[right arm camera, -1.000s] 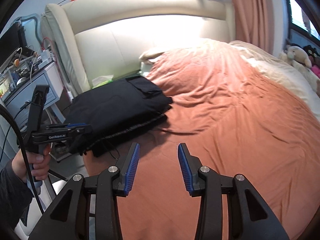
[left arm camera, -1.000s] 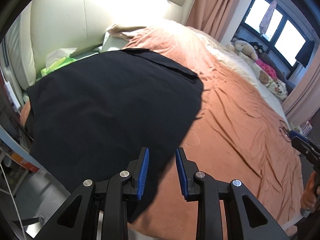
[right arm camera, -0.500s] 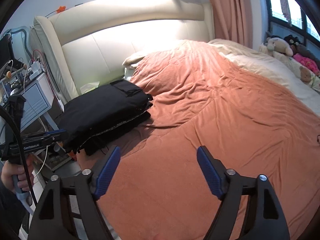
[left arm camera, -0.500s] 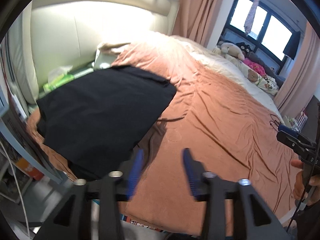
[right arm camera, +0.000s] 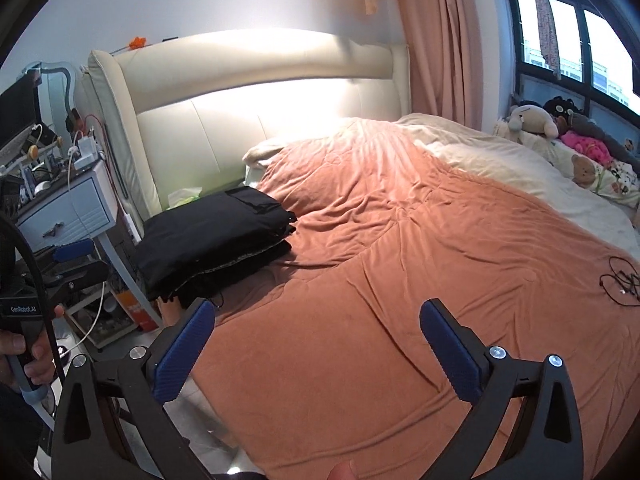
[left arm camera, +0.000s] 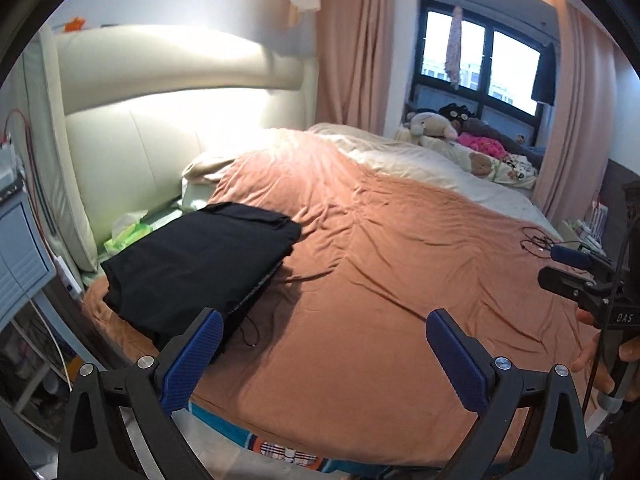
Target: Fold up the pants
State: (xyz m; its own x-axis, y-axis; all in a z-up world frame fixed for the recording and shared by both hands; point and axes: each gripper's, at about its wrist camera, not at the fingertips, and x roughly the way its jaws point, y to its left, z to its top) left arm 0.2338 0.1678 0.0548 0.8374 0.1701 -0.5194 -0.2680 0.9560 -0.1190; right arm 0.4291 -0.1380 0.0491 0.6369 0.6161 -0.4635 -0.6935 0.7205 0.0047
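Note:
The black pants [left arm camera: 192,268] lie folded in a flat stack at the near left corner of the bed, on the orange blanket [left arm camera: 380,280]. They show in the right wrist view [right arm camera: 216,236] too. My left gripper [left arm camera: 320,356] is open and empty, held back from the bed's edge, to the right of the stack. My right gripper [right arm camera: 316,346] is open and empty above the blanket's near edge. Each gripper shows in the other's view, the right one [left arm camera: 580,280] at the far right and the left one [right arm camera: 60,268] at the far left.
A cream headboard [right arm camera: 256,100] stands behind the pants. A blue nightstand [right arm camera: 68,208] with cables is at the left. A green tissue pack [left arm camera: 128,232] lies by the stack. Soft toys [left arm camera: 460,132] sit under the window. A black cable [right arm camera: 620,280] lies on the blanket at right.
Both grippers have opened wide and pulled back and up from the bed. The folded pants stay in place on the blanket and look farther away.

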